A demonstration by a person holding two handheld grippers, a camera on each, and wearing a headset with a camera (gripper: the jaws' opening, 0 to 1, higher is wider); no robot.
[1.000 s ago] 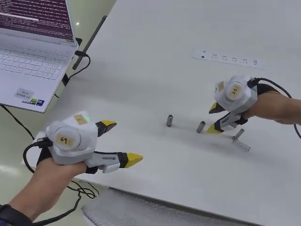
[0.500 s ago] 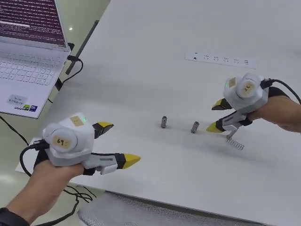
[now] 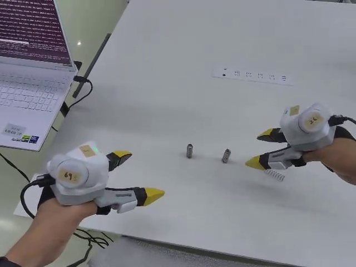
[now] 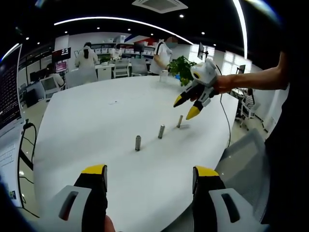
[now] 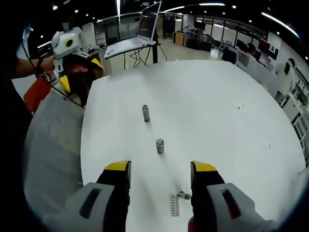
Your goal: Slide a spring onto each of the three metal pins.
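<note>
Nearest, the left gripper (image 3: 139, 174) hangs wide and empty over the table (image 3: 167, 83) edge, then the right gripper (image 3: 259, 148), equally wide and empty, hovers by a loose spring (image 3: 274, 175) lying flat, perhaps beside a pin, with two spring-covered pins (image 3: 189, 151) upright mid-table beyond.

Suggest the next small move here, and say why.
Probably lower the right gripper onto the loose spring and close on it: the gripper is open and empty beside it, and the spring lies flat on the table, on no pin.
</note>
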